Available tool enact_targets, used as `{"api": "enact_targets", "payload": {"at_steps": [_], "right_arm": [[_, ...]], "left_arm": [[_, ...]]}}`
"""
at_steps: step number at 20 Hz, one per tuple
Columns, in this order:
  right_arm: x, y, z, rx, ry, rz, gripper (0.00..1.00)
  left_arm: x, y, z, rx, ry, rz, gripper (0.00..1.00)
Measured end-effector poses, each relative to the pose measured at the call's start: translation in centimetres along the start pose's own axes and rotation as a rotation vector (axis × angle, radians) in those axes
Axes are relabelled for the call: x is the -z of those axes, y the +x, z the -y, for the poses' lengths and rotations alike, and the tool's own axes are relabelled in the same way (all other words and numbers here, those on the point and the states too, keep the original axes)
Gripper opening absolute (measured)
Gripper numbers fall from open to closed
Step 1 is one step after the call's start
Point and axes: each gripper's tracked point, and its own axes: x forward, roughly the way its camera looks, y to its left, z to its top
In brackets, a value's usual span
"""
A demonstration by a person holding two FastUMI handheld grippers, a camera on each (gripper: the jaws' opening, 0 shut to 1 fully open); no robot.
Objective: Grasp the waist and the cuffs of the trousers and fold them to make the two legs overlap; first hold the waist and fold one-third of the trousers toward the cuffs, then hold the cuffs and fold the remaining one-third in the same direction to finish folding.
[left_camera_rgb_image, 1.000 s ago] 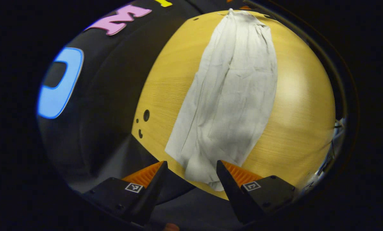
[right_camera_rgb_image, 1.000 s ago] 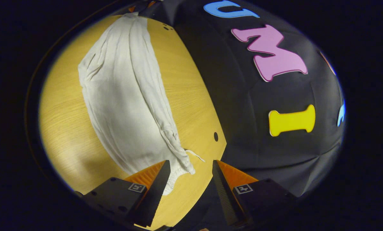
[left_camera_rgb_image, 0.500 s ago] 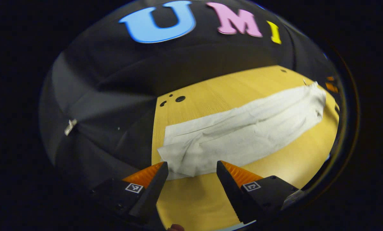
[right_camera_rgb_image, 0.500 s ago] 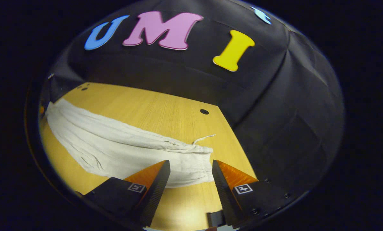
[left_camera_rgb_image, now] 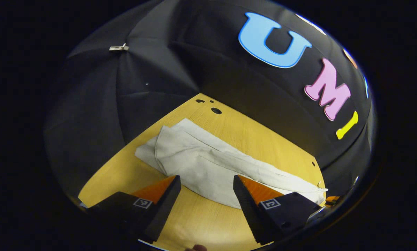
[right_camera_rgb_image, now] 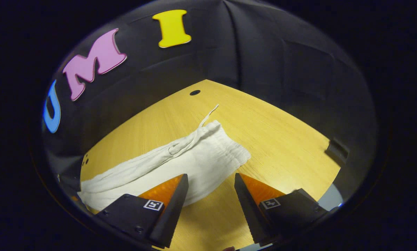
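Left gripper view: white trousers lying flat along a yellow wooden table, cuff end toward the far left corner, legs stacked one on the other with a strip of the lower leg peeking out beside the upper. Left gripper above the near part of the table, jaws apart, nothing between them, the cloth's near edge just beyond the fingertips. Small silvery clip pinned high on the black cloth wall. Cluster of dark holes in the tabletop by the far corner.

Right gripper view: the other end of the same garment, with a gathered elastic waistband puckered into fine ridges and a thin drawstring trailing away across the wood. Right gripper hovering near the waist, jaws apart and empty, waistband just ahead and slightly left of the gap. Single round hole in the table near the far edge; small dark block at the right edge of the tabletop.

Fabric thin, soft, creased lengthwise, with rumpled folds along the far seam. Finger pads ribbed, wedge-shaped, narrowing to points; square printed markers on the dark finger bodies. Table surface smooth, fine straight grain, a faint sheen. Black cloth draped in broad folds on all sides behind the table.
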Motion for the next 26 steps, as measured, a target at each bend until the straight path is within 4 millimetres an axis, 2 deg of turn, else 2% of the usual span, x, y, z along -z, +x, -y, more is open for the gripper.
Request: {"api": "enact_targets", "payload": {"at_steps": [3,4,5,7,9,10,11,12,13,14,15,16,18,19,21,23,26], "right_arm": [[0.2,1.5,1.0,0.016,0.109,-0.009,0.85],[0.2,2.1,1.1,0.013,0.141,-0.016,0.85],[0.5,2.7,1.3,0.014,0.171,-0.024,0.85],[0.6,4.0,1.6,0.025,0.231,-0.041,0.85],[-0.3,5.1,1.7,0.048,0.264,-0.034,0.86],[-0.6,5.5,1.9,0.062,0.269,-0.035,0.82],[-0.5,5.8,2.2,0.082,0.276,-0.047,0.82],[-0.2,5.9,2.9,0.112,0.278,-0.068,0.76],[-0.1,5.7,3.2,0.118,0.288,-0.085,0.66],[0.5,5.7,3.2,0.112,0.308,-0.116,0.41],[-0.5,5.3,3.3,0.117,0.329,-0.087,0.17],[-1.0,5.1,3.2,0.117,0.338,-0.044,0.11],[-1.8,3.9,3.0,0.091,0.287,0.016,0.11],[-1.2,3.8,3.0,0.087,0.249,0.004,0.11],[-1.2,4.4,2.9,0.078,0.230,-0.011,0.11],[-1.2,4.3,2.8,0.066,0.242,-0.009,0.11],[-1.2,4.3,2.9,0.055,0.197,-0.013,0.11]], "left_arm": [[0.9,0.2,0.2,-0.010,-0.074,-0.011,0.96],[1.1,0.1,0.1,-0.014,-0.091,-0.016,0.92],[1.5,-0.1,0.0,-0.019,-0.105,-0.022,0.96],[2.1,-0.3,-0.2,-0.036,-0.114,-0.032,0.96],[2.6,-0.8,-0.6,-0.056,-0.108,-0.040,0.96],[2.7,-0.9,-0.7,-0.063,-0.109,-0.044,0.96],[2.8,-0.8,-0.7,-0.070,-0.113,-0.047,0.92],[3.0,-0.6,-0.7,-0.076,-0.119,-0.052,0.96],[3.3,-0.5,-0.7,-0.081,-0.128,-0.056,0.96],[3.3,-0.3,-0.7,-0.083,-0.141,-0.060,0.96],[3.7,0.2,-0.7,-0.083,-0.158,-0.070,0.96],[4.1,0.6,-0.7,-0.083,-0.175,-0.092,0.96],[5.1,1.2,-0.5,-0.078,-0.205,-0.134,0.96],[5.5,1.7,-0.4,-0.076,-0.224,-0.144,0.96],[5.4,2.5,-0.4,-0.077,-0.274,-0.142,0.96],[4.9,3.3,-0.9,-0.083,-0.332,-0.122,0.96],[3.1,4.9,-1.8,-0.093,-0.402,-0.082,0.96]]}}
